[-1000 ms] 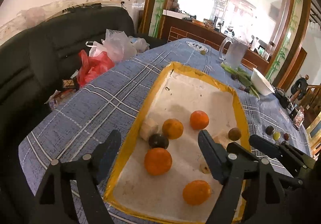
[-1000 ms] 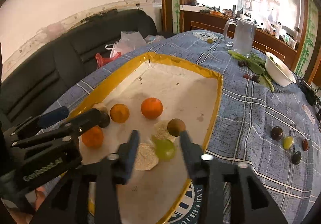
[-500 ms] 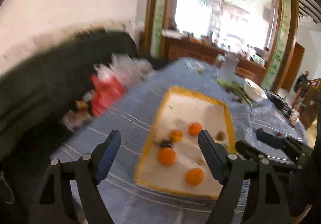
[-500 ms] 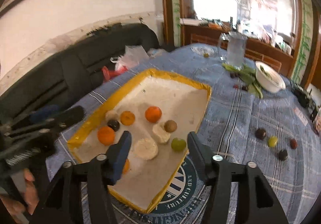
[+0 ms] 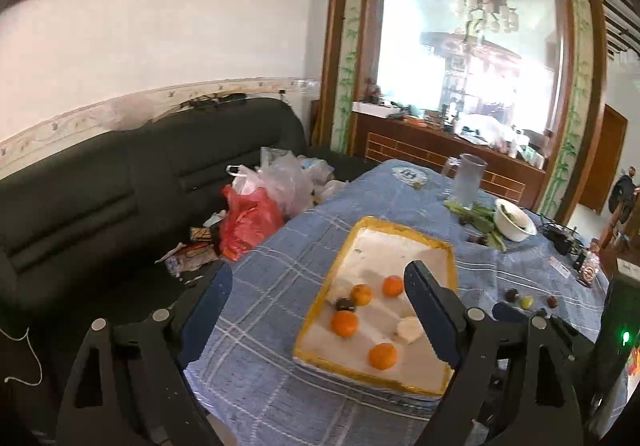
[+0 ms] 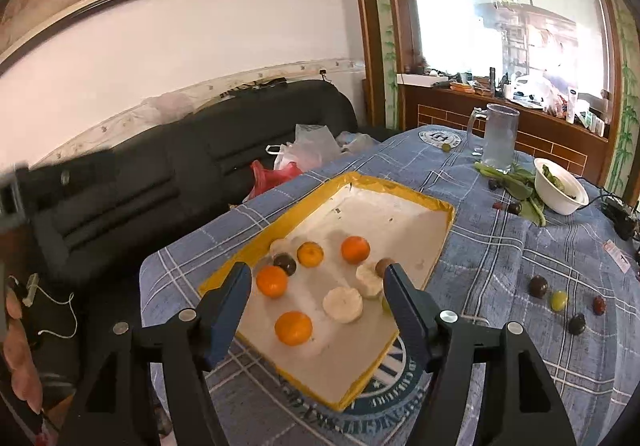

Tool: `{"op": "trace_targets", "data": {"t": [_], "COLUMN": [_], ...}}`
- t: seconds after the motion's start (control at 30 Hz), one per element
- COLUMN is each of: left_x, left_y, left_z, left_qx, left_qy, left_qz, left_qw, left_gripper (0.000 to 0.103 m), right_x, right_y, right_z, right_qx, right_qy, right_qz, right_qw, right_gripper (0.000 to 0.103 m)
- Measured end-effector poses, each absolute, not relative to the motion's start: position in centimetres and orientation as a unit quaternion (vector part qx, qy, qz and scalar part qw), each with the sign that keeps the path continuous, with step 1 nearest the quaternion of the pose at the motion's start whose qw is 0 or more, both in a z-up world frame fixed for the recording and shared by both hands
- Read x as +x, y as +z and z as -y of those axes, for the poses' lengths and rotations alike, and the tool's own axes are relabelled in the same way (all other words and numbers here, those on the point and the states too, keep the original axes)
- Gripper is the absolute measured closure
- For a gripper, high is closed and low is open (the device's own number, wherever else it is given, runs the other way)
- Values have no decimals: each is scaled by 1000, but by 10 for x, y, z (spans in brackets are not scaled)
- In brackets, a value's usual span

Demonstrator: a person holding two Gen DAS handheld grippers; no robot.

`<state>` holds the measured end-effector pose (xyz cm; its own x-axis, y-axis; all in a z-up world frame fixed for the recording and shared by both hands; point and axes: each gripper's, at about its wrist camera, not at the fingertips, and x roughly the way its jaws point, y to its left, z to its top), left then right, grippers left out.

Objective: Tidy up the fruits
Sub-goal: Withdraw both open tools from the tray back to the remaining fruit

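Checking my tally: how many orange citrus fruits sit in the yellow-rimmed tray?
4, all in the tray: nearest one, one on the left, middle one, farthest one. The right tongs might hide another.

Right wrist view: green fruit (image 6: 385,303) at the tray's (image 6: 412,198) right edge mostly hidden behind a finger of the right gripper (image 6: 316,300). Left gripper (image 6: 24,186) blurred at the left frame edge. Left wrist view: small fruits (image 5: 527,301) near the table's (image 5: 280,258) right edge too small to identify.
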<state>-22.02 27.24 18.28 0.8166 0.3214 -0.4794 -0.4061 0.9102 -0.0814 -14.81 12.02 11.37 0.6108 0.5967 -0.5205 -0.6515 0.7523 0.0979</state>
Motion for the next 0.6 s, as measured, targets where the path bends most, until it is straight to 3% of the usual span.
{"op": "trace_targets", "data": {"t": [0.3, 0.6], "left_x": [-192, -158], "left_y": [190, 166], "left_z": [-224, -177], "left_qx": [-69, -57], "left_qy": [142, 90], "left_qz": [-248, -287], "left_qw": [956, 952], "left_gripper": [16, 16], "right_x": [-148, -128], "right_y": [127, 117], "right_z": [-58, 10], "right_qx": [-10, 27], "right_qy": [301, 235], "right_qz": [-247, -277], "right_qw": [921, 931], "right_gripper": [21, 21]}}
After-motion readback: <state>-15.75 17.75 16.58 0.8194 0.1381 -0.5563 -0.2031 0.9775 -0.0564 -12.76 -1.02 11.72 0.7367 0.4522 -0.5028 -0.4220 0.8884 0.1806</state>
